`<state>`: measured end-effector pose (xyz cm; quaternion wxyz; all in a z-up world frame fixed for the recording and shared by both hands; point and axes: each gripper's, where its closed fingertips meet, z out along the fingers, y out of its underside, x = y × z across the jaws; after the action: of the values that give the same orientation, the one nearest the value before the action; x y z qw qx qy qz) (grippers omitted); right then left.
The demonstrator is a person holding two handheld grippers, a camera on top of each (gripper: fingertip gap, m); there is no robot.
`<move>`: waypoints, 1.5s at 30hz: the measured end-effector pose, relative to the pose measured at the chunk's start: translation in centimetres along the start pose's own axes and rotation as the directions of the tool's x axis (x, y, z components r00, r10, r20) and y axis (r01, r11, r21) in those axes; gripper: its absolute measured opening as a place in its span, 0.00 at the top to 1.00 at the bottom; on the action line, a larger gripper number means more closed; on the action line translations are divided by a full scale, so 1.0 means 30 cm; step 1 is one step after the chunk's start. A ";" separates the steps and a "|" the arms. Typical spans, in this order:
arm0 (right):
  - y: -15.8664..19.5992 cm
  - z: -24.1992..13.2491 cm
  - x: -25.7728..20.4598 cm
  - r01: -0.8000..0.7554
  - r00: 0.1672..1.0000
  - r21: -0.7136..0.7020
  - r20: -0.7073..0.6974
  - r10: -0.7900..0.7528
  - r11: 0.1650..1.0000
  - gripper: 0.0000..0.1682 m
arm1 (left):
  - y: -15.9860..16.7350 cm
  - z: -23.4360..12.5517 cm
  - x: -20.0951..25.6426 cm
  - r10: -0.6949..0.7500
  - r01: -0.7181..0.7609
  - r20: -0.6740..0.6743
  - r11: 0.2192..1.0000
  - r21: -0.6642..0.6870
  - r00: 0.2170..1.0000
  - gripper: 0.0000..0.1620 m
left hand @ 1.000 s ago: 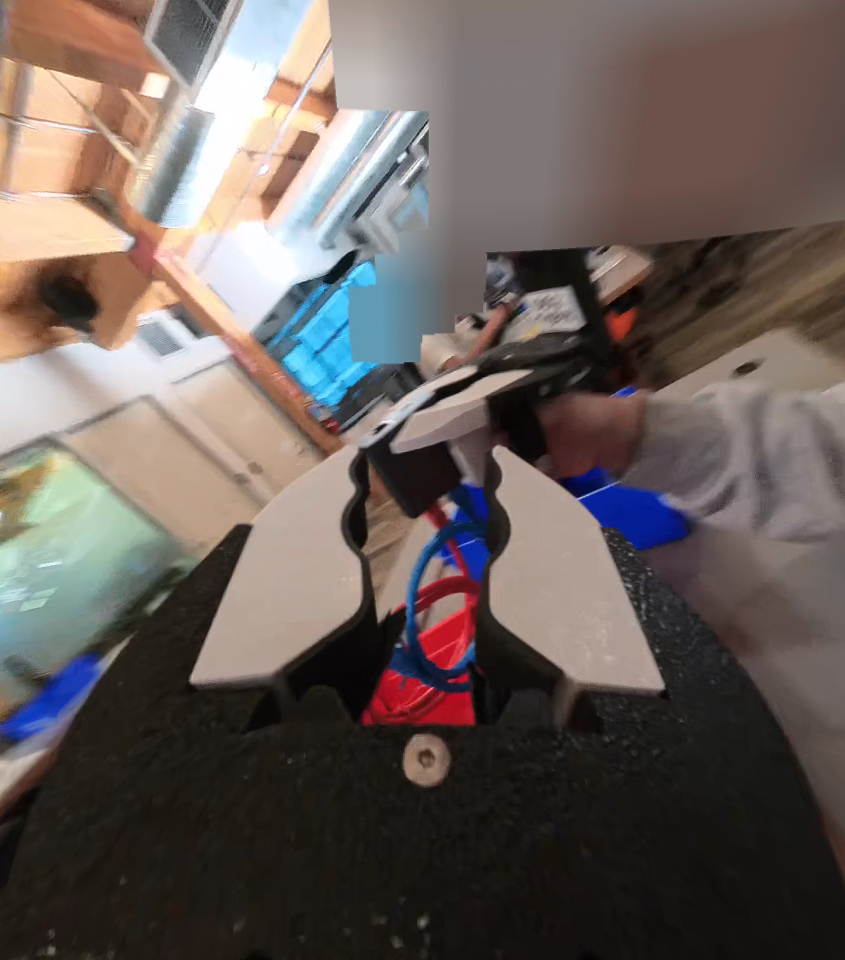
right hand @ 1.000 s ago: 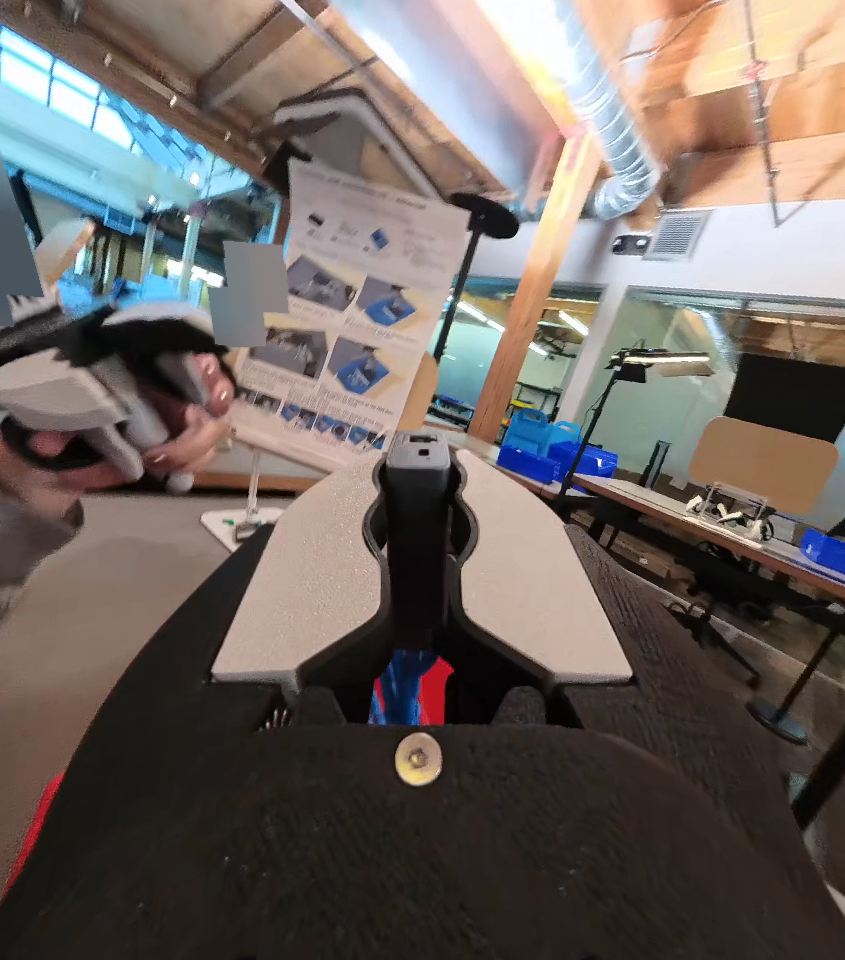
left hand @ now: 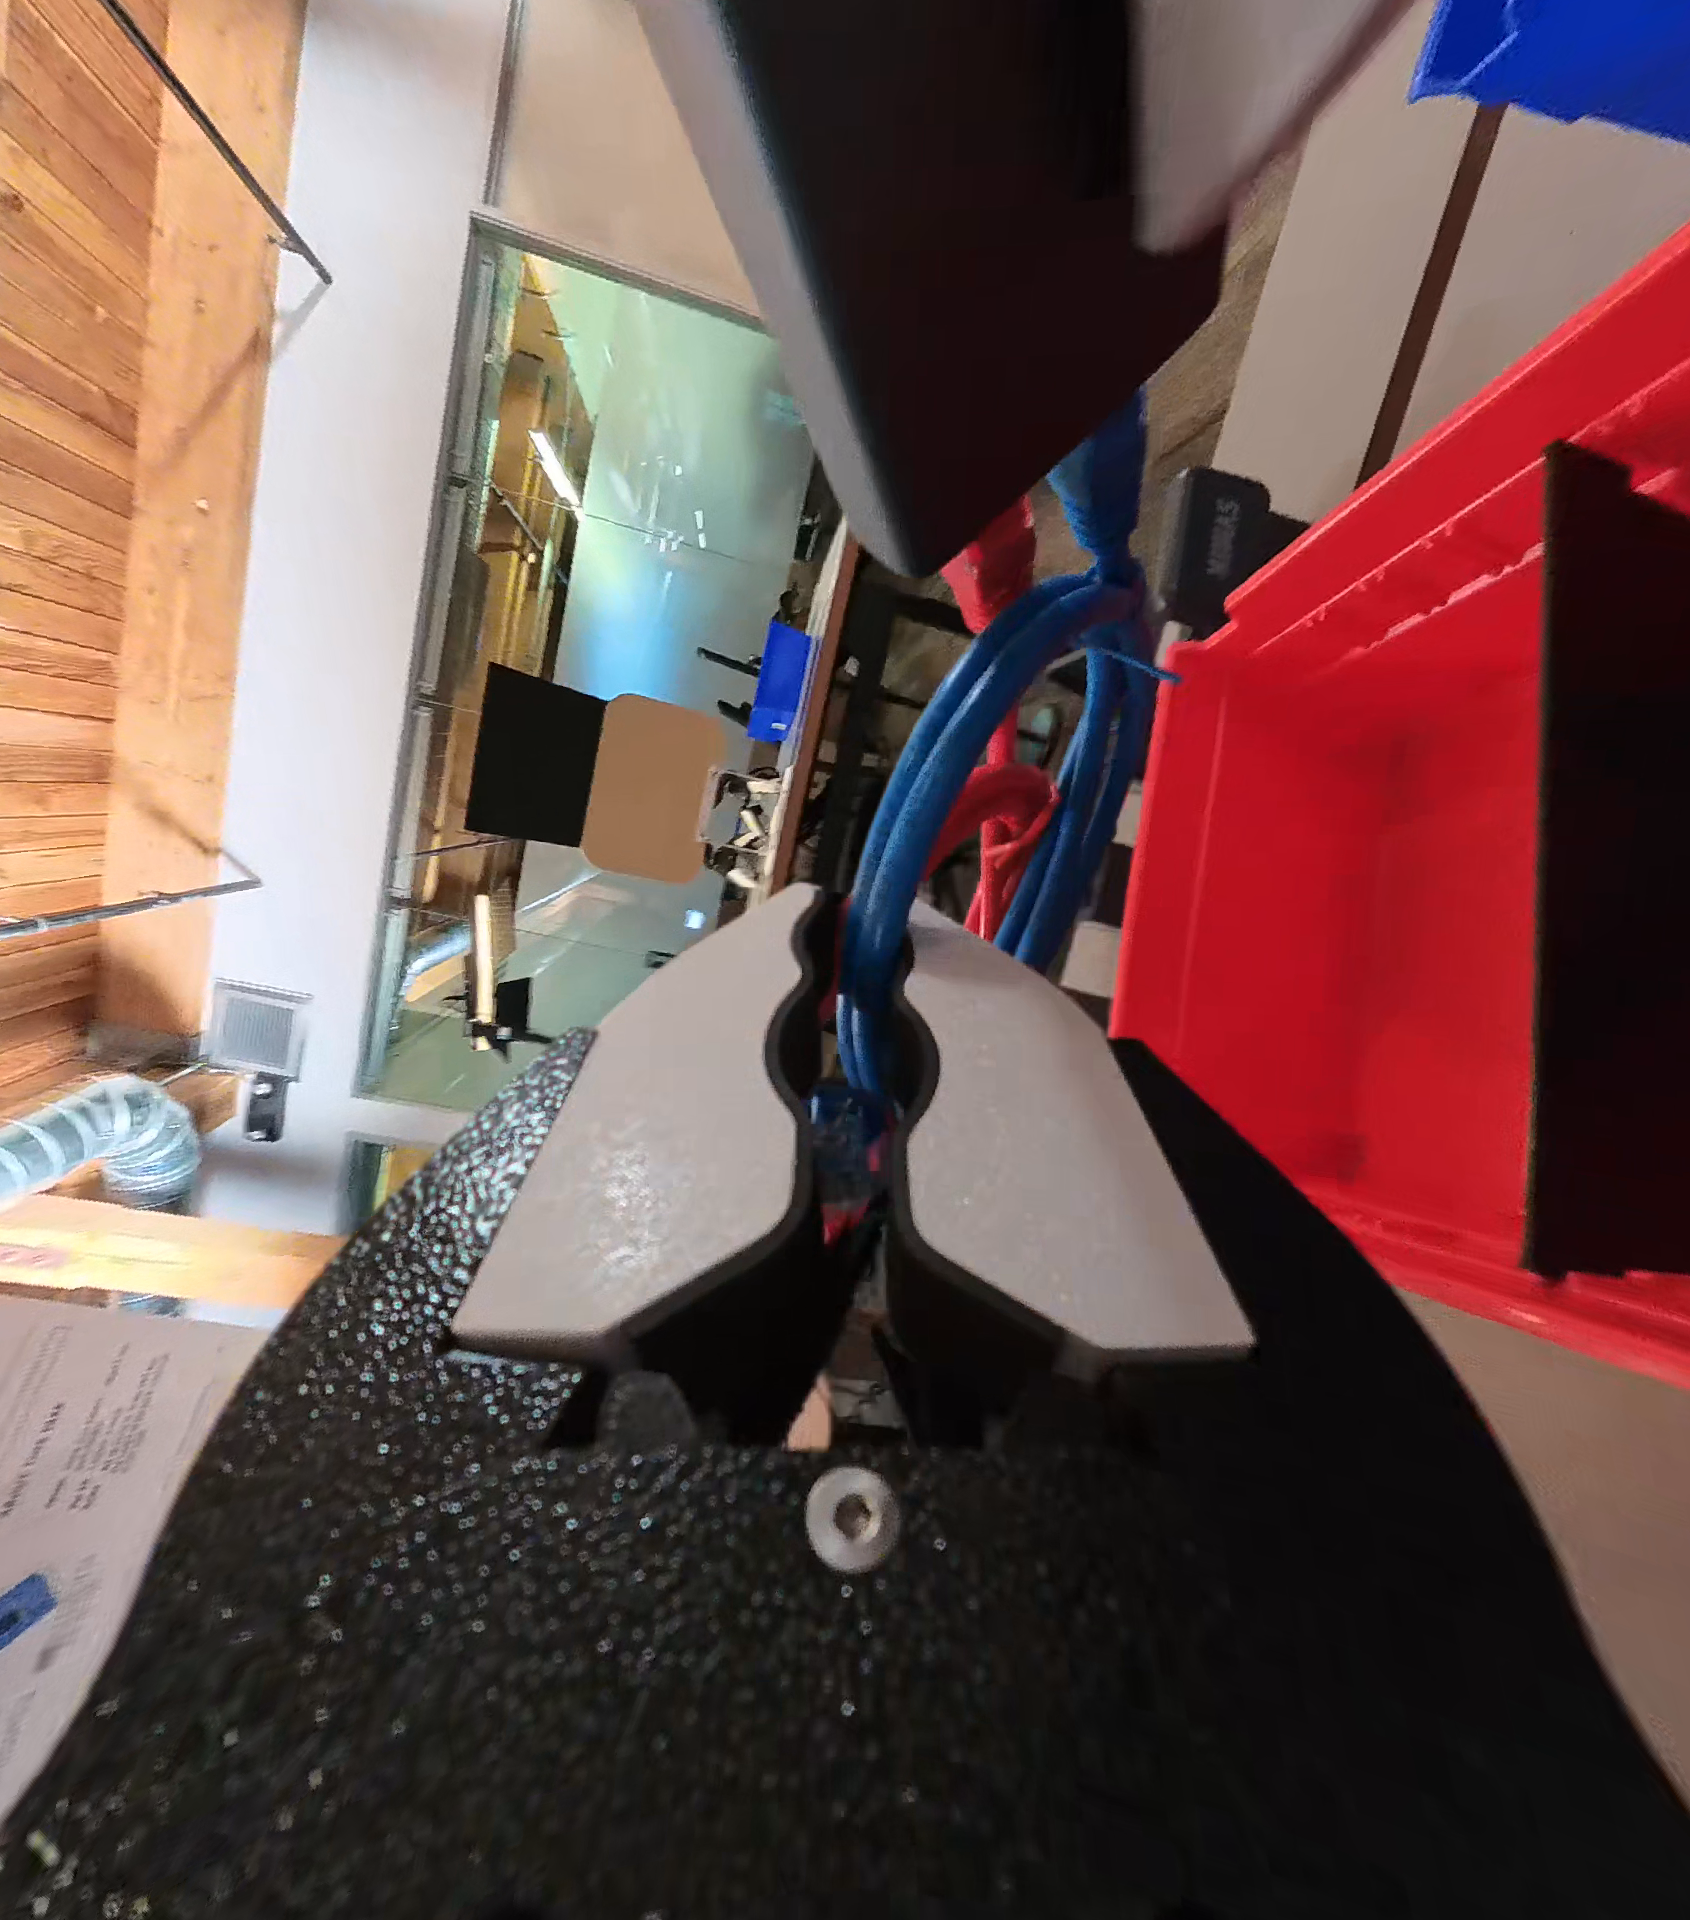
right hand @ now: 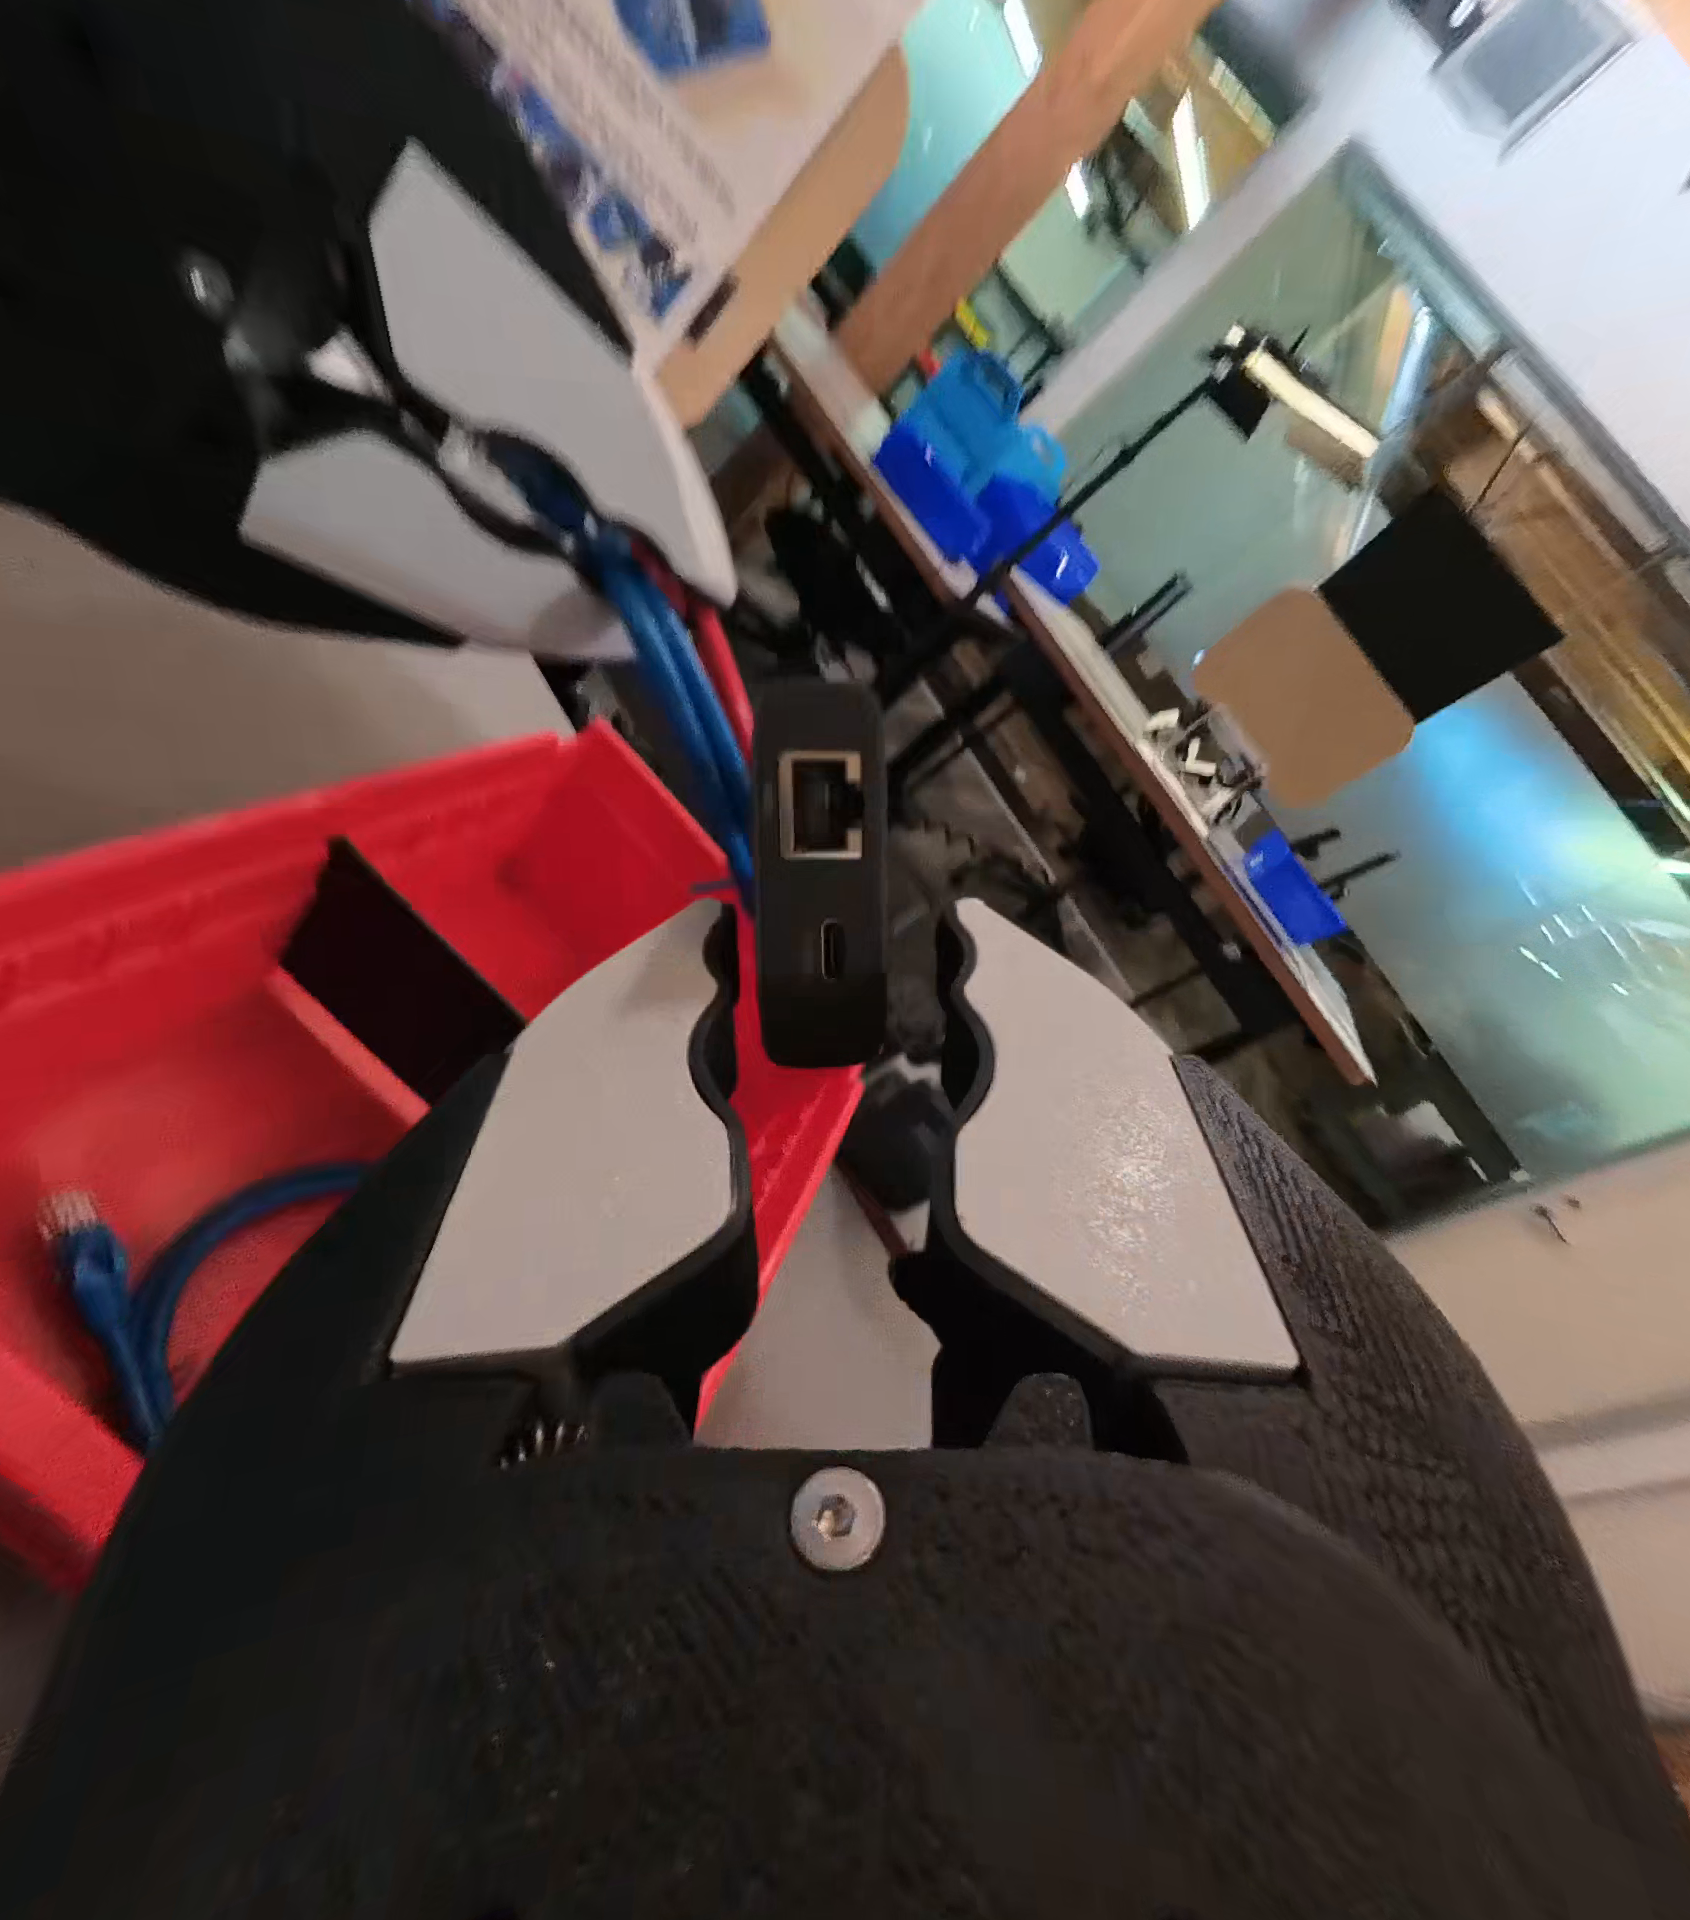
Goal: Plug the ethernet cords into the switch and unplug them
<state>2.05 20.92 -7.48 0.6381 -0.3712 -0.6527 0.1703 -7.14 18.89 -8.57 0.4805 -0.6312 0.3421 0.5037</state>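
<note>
My left gripper (left hand: 867, 925) is shut on a bundle of blue cables (left hand: 882, 790) with a red cable (left hand: 1002, 821) beside them. It also shows at the upper left of the right wrist view (right hand: 612, 582), with the cables hanging from it. My right gripper (right hand: 841, 914) is open. A black adapter (right hand: 820, 862) with a network port and a small oval port hangs between its fingertips, with a gap on each side. The right gripper fills the top of the left wrist view (left hand: 924, 312). A red bin (right hand: 93, 935) lies just below both grippers.
The red bin (left hand: 1340, 831) has a black divider (left hand: 1651, 883) and holds a loose blue cable (right hand: 108, 1278). A printed sheet (left hand: 10, 1507) stands at the left. Long tables with blue bins (right hand: 976, 488) run along a glass wall behind. Left tips to right tips: about 10 cm.
My right gripper was shut on the black adapter and has opened around it. My left gripper has closed on the cable bundle. Both grippers have swung down close to the red bin.
</note>
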 end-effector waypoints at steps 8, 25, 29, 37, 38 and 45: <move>0.016 0.028 -0.050 0.088 0.996 -0.089 0.032 -0.085 0.992 0.79 | 0.005 -0.024 -0.036 0.249 -0.234 0.105 0.962 -0.142 0.963 0.96; 0.017 0.081 -0.040 0.125 0.991 -0.134 -0.038 -0.131 0.983 0.88 | 0.012 -0.020 -0.061 0.219 -0.214 0.164 0.976 -0.050 0.962 0.86; -0.011 0.077 0.015 0.080 0.990 -0.001 -0.119 -0.080 0.997 0.88 | -0.028 -0.059 -0.124 -0.022 -0.007 0.200 0.990 0.142 0.980 0.62; -0.067 0.006 0.121 0.009 0.964 0.213 -0.262 0.048 0.977 0.88 | -0.134 -0.225 -0.164 -0.378 0.392 -0.158 0.691 0.608 0.912 0.74; -0.070 0.000 0.130 -0.007 0.960 0.236 -0.269 0.072 0.972 0.89 | -0.170 -0.262 -0.137 -0.370 0.480 -0.312 0.591 0.648 0.875 0.78; -0.165 -0.085 0.180 -0.298 0.904 0.564 -0.091 0.417 0.770 0.89 | -0.249 -0.279 -0.035 -0.264 0.926 -0.888 0.156 0.345 0.376 0.81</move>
<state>3.66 20.76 0.11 0.7370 -0.3113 -0.4240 0.4244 2.00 13.14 -5.33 0.7305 -0.5217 0.3618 -0.2517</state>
